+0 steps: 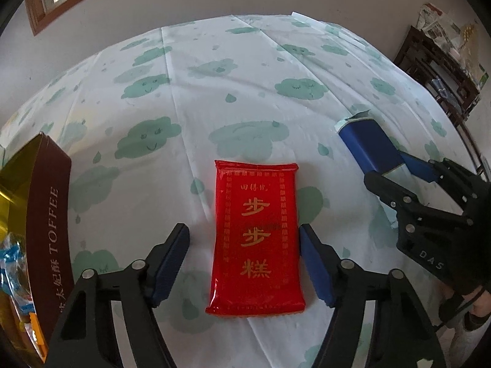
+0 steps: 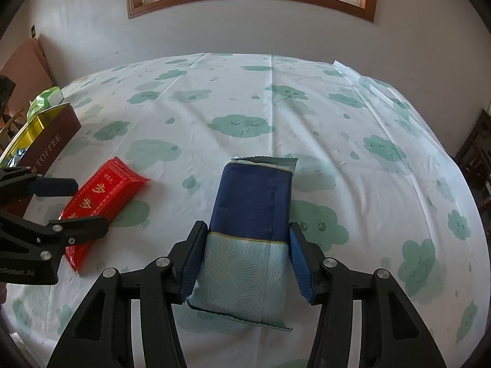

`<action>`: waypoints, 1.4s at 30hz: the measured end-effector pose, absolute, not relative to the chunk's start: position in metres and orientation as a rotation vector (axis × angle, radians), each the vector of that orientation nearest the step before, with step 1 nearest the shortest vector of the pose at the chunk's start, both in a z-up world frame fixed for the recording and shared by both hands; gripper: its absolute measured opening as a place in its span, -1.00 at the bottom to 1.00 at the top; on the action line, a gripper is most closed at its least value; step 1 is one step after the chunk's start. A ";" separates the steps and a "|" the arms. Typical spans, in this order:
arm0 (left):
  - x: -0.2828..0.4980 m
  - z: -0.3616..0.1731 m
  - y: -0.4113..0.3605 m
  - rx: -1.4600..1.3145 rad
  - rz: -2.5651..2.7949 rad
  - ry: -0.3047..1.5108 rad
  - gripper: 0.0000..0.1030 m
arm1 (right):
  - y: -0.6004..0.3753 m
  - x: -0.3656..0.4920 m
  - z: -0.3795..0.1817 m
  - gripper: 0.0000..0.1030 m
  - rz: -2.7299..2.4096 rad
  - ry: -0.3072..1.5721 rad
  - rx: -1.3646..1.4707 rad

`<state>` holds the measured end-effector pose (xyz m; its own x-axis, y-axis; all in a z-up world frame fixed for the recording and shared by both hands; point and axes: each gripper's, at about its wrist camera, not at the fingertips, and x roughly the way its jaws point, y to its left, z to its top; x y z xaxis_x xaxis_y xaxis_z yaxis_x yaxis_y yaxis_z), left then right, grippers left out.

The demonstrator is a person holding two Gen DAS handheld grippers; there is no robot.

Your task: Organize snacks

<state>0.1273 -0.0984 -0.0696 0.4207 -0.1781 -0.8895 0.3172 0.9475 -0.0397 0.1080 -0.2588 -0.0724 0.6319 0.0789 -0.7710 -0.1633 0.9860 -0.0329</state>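
Red snack pack (image 1: pixel 256 236) btwn left gripper (image 1: pixel 244 260) jaws – not gripped; right gripper (image 2: pixel 245 259) clamped on blue pack (image 2: pixel 248 214).

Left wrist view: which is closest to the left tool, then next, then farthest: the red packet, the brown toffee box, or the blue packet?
1. Red plastic snack packet, between the left tool fingers.
2. Brown cardboard toffee box, at left.
3. Blue foil snack packet, far right.

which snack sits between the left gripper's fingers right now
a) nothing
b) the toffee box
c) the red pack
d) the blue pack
c, the red pack lies flat on the cloth between the left gripper's fingers, while the blue pack is in the right gripper and the toffee box stands off to the side.
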 end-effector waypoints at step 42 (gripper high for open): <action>0.076 -0.027 -0.076 0.152 -0.271 1.006 -0.21 | -0.260 0.108 -0.073 0.07 0.138 0.877 -0.101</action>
<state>0.0759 -0.0764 -0.0267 0.5053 -0.1543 -0.8490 0.2935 0.9560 0.0009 0.1081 -0.2597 -0.0730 0.6313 0.0789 -0.7715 -0.1620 0.9863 -0.0317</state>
